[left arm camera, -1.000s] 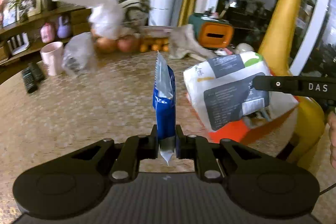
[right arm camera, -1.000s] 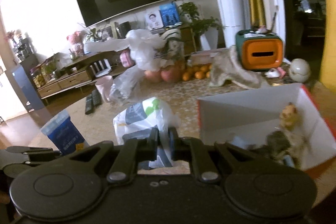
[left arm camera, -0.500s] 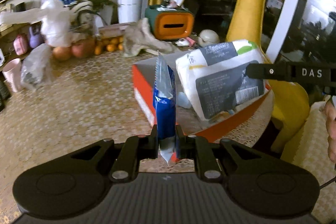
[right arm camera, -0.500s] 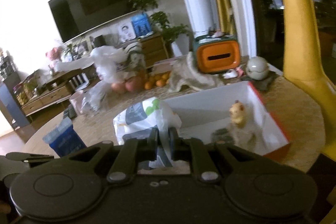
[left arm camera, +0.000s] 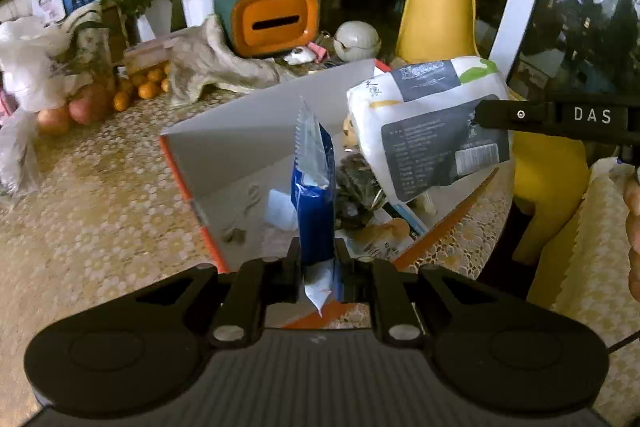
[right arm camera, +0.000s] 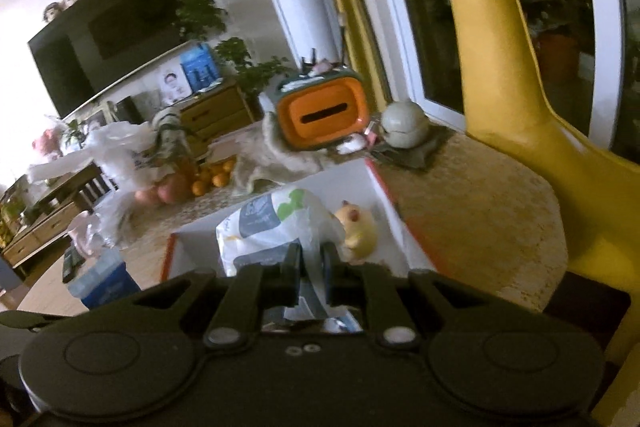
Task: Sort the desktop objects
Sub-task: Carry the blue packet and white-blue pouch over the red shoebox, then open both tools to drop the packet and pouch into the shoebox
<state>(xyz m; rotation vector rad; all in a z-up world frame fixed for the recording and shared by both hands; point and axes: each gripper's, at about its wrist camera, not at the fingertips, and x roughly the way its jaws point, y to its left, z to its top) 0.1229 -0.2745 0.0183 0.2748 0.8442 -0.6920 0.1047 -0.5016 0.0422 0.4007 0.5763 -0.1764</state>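
Beside the glass door (right arm camera: 516, 27), a patterned table (left arm camera: 88, 211) bears the box (left arm camera: 224, 143).

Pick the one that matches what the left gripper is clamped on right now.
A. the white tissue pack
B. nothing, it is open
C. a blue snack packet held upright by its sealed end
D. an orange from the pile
C: in the left wrist view the left gripper is shut on the blue snack packet, standing upright over the orange-edged box; the white tissue pack is in the right gripper.
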